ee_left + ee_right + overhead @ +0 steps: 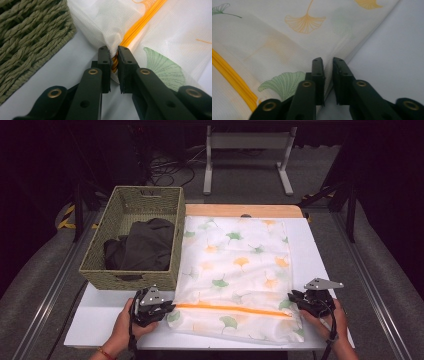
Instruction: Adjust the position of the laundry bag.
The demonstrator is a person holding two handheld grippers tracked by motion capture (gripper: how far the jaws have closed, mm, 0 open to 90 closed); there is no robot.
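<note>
Down at the near edge of the white desk [100, 320], both hands are in: the left tongs [167, 308] are clamped on the near left corner of the mesh laundry bag [235, 270], and the left gripper view shows the black pads pinching the bunched netting right at the end of the orange zipper [140, 22]. Over on the other side, the right tongs [292, 298] are closed on the bag's near right edge, the fabric fold caught between the pads in the right gripper view, with a green ginkgo leaf print [283, 83] just beside them and bare desk surface on the outer side. Between the two tongs the zipper runs straight across the bag, which lies flat and spread out, stretching away from the tongs toward the far side of the desk. Just beyond the left tongs, touching the bag's left edge, stands a woven green basket [132, 272] with dark clothing [142, 245] heaped inside; its wall sits close by the left tongs. Past the bag a strip of wooden board [240, 210] shows at the desk's far edge. Farther still, grey carpet, a white metal frame [247, 155] and loose cables [167, 167] in a dark room.
</note>
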